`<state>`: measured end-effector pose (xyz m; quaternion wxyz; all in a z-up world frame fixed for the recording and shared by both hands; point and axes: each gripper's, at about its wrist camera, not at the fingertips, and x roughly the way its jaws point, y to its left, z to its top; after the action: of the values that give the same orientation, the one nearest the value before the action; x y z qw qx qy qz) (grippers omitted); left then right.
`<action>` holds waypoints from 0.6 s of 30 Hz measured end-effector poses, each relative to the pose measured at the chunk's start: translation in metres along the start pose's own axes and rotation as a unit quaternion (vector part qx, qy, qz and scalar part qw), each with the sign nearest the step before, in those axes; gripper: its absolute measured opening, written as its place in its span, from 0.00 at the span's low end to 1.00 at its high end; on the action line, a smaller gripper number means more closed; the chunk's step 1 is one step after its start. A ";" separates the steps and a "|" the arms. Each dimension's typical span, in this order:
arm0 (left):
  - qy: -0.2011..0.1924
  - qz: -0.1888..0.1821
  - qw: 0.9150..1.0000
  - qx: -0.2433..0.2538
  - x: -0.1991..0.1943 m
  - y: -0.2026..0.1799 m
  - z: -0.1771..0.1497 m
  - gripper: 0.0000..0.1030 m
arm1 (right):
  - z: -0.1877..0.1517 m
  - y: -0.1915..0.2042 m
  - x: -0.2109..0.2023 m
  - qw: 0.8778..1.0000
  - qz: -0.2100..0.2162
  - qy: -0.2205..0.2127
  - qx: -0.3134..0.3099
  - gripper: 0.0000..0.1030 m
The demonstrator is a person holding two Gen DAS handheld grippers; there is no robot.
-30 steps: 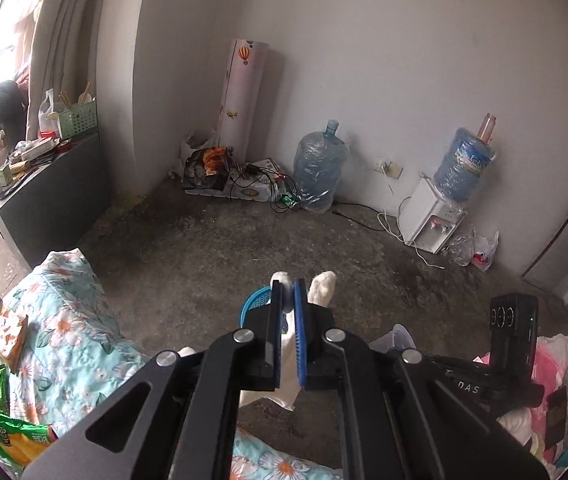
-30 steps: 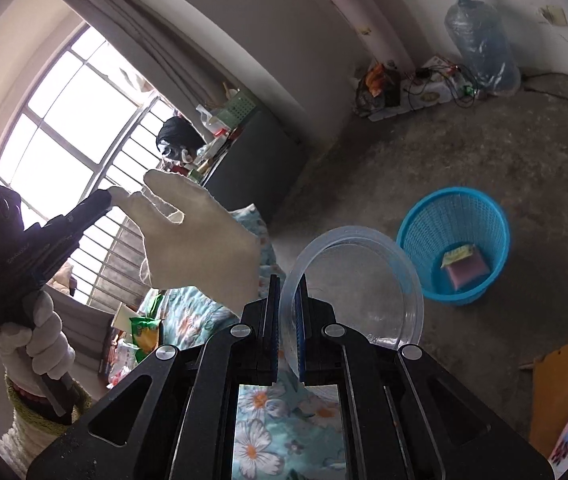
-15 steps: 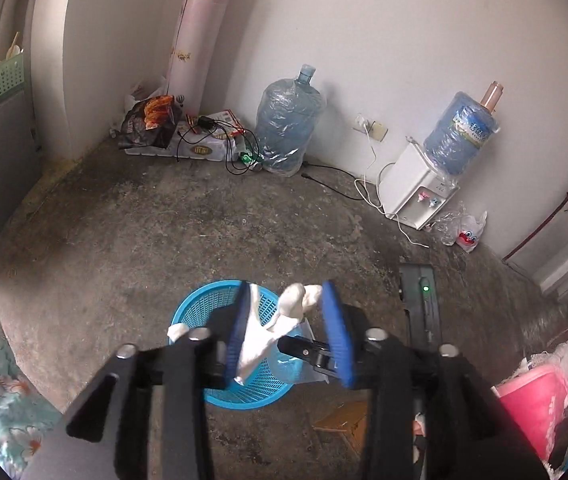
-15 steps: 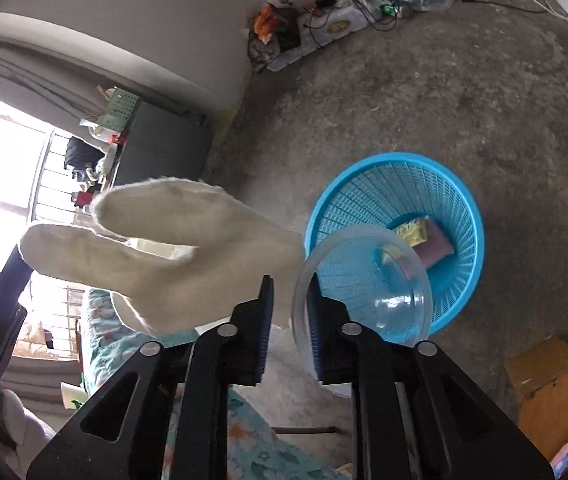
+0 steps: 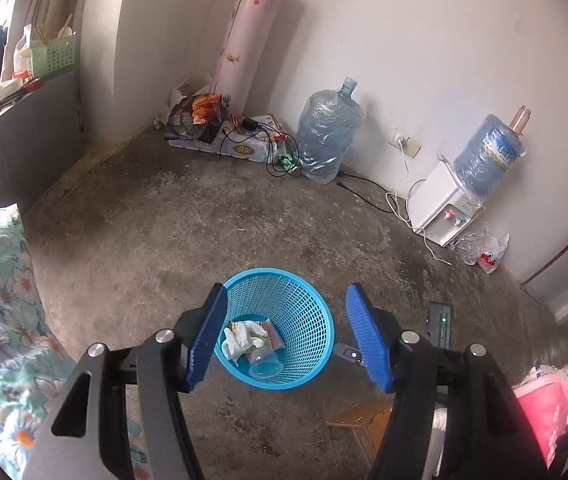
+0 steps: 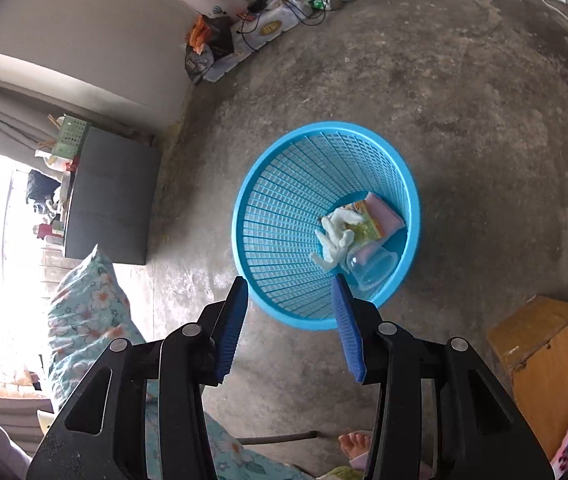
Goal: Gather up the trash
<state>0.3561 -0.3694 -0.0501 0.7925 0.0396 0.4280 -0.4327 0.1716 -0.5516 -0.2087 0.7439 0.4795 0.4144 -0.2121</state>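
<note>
While both point steeply down at the floor, the left hand-held gripper (image 5: 285, 334) has its blue ribbed jaws spread wide with nothing between the pads, having just been opening. The right hand-held gripper (image 6: 289, 326) stands at a narrower but clear gap, also just opened and likewise empty. Below them sits a round blue plastic mesh wastebasket (image 5: 307, 300) on the bare grey concrete floor (image 5: 188, 220). Inside it lie a crumpled white cloth glove (image 6: 333, 238), a clear plastic bowl (image 6: 371, 266) tipped against the wall of the basket, and a yellow-and-pink flat wrapper (image 6: 379, 216), all touching one another at the bottom. Just beside the basket stands a brown cardboard box (image 6: 539, 352). A floral turquoise bedcover (image 5: 0, 320) lies at the left. Against the far white wall stand a large clear water jug (image 5: 329, 140) and a white water dispenser (image 5: 443, 208) with a blue bottle on top.
</note>
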 end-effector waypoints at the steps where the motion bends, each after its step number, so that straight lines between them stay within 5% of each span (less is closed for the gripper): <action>1: -0.010 0.005 1.000 0.005 -0.016 -0.001 -0.002 0.58 | -0.009 0.004 -0.015 1.000 0.003 -0.010 -0.011 0.41; 7: -0.065 0.025 0.997 0.031 -0.123 -0.012 -0.028 0.68 | -0.074 0.044 -0.101 0.991 0.008 -0.085 -0.100 0.54; 12: -0.121 0.042 0.991 0.032 -0.218 -0.024 -0.063 0.78 | -0.130 0.073 -0.158 0.975 0.022 -0.149 -0.164 0.84; 18: -0.194 0.074 0.978 0.029 -0.314 -0.030 -0.129 0.81 | -0.172 0.103 -0.194 0.950 0.015 -0.193 -0.244 0.92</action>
<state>0.1706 -0.1276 0.1012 0.8889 0.0095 0.2497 -0.3841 0.0645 -0.3685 -0.0281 0.9071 0.2395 0.2946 -0.1817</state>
